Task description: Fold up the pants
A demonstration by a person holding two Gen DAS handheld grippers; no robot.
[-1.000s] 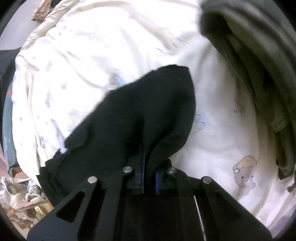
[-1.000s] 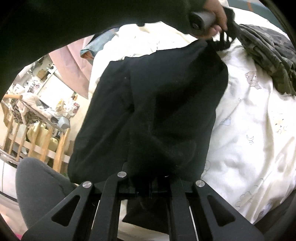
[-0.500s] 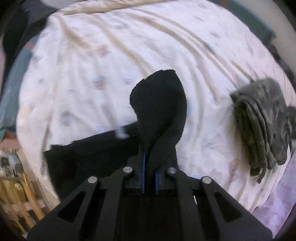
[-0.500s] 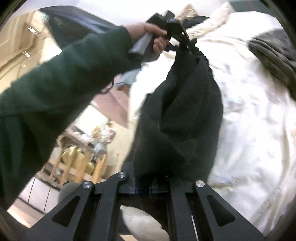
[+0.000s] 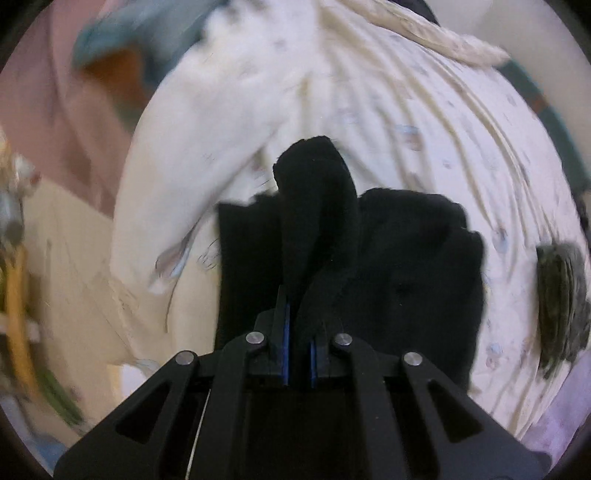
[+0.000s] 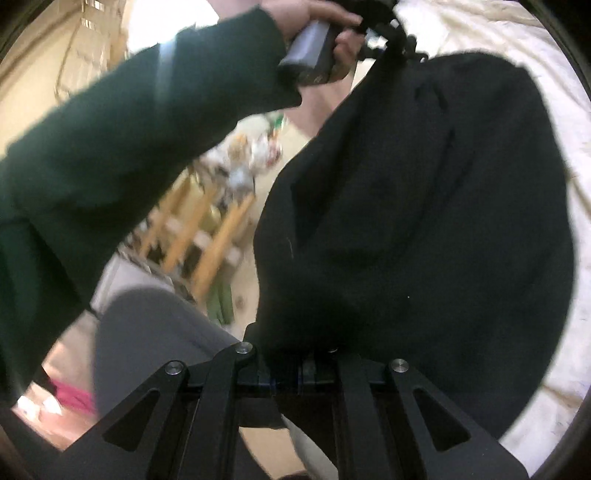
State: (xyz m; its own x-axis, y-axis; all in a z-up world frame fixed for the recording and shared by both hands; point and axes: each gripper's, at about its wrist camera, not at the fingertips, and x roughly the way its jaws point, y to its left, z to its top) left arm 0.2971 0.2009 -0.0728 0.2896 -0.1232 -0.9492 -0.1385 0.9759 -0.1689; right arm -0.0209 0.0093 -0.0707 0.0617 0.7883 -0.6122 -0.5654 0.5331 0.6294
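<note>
- Left gripper (image 5: 299, 325) points steeply down over the bed; jaws nearly closed, clamped on a bunched edge of the black pants (image 5: 406, 266). A rounded fold of fabric pokes up past the blue-edged fingers.
- From the right wrist view, the person's left hand (image 6: 314, 22) is wrapped around the grey handle of that gripper at top of frame; dark green sleeve (image 6: 129, 147) runs diagonally from lower left up to it, forearm raised.
- Right gripper (image 6: 295, 373) angled down, jaws closed on another edge of the same pants; fingertips buried under cloth, pads not visible.
- Pants: one pair, black, soft fleecy knit, matte. Hanging slung between the two grippers in a loose sagging pouch in the right wrist view; in the left wrist view the lower part spreads as a blocky dark mass against the bed sheet (image 5: 424, 122).
- Sheet: one, cream-white, thin cotton look, many radiating wrinkles, small faded cartoon prints.
- One folded grey-olive mottled garment (image 5: 561, 302) lies on the sheet at far right, well apart from the pants.
- Person's leg in grey fabric (image 6: 147, 339) at lower left of the right wrist view.
- Background blurred: wooden slatted furniture (image 6: 207, 236), cluttered items, uncountable.
- Count: two grippers, one hand visible, one pants, one other garment.
</note>
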